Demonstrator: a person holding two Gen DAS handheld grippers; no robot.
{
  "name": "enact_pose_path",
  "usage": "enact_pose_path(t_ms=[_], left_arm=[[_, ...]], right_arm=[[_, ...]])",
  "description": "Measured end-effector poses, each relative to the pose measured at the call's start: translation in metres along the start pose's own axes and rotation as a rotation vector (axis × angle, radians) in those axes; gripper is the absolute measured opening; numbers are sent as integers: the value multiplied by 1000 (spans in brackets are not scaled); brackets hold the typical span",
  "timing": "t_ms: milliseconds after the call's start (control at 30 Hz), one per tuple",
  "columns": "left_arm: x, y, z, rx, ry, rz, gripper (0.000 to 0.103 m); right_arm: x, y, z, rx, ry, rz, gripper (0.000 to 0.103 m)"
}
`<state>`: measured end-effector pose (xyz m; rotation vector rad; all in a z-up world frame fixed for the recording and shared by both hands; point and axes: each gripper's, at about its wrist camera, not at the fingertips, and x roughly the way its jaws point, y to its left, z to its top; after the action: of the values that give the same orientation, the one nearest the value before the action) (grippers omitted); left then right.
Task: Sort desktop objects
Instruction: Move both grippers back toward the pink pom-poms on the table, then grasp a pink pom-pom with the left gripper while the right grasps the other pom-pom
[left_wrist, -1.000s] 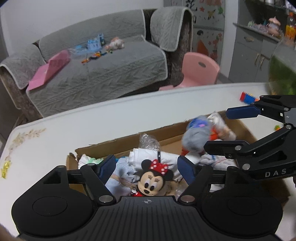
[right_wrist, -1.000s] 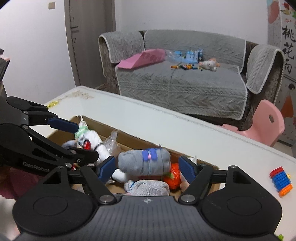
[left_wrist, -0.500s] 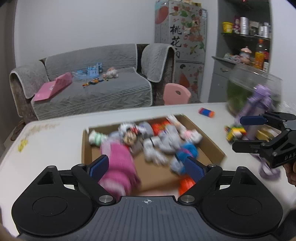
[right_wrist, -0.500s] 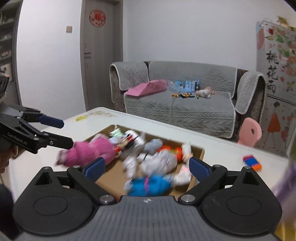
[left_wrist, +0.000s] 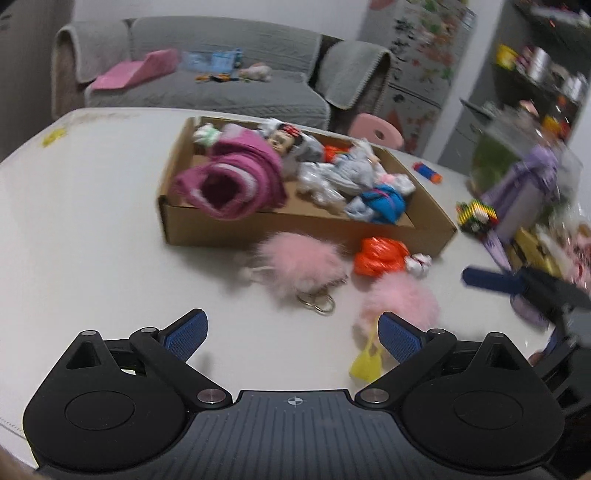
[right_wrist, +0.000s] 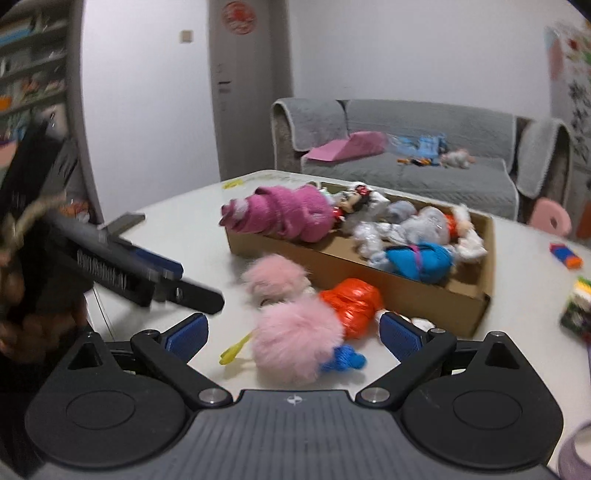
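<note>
Left wrist view: left gripper (left_wrist: 291, 334) spread wide after just opening, nothing between the pads, above bare white table (left_wrist: 92, 229). Cardboard box (left_wrist: 295, 230) of toys ahead; two pink pompoms (left_wrist: 303, 267) and orange bag (left_wrist: 380, 256) lying just in front of it. Best to pick one loose item, centre it, then close slowly.

Right wrist view: right gripper (right_wrist: 293, 332) likewise just opened, empty, near pompom (right_wrist: 295, 341) between the pads but untouched. Grey sofa (right_wrist: 406, 155) behind

A cardboard box (left_wrist: 306, 229) of toys sits on the tabletop (left_wrist: 92, 221); two fluffy pompoms (left_wrist: 301, 266) lie before it.
</note>
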<state>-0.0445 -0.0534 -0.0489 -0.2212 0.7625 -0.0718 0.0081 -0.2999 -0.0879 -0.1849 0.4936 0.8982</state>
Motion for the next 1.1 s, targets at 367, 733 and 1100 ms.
enact_pose_path(t_ms=[367, 733, 1100], left_arm=[[-3, -2, 8, 96, -24, 62, 101], [55, -36, 14, 226, -56, 99, 101], [97, -33, 20, 240, -24, 149, 103]], right_arm=[[33, 24, -20, -110, 114, 9, 70], [-16, -16, -33, 47, 61, -106, 75], [24, 5, -22, -15, 71, -87, 94]])
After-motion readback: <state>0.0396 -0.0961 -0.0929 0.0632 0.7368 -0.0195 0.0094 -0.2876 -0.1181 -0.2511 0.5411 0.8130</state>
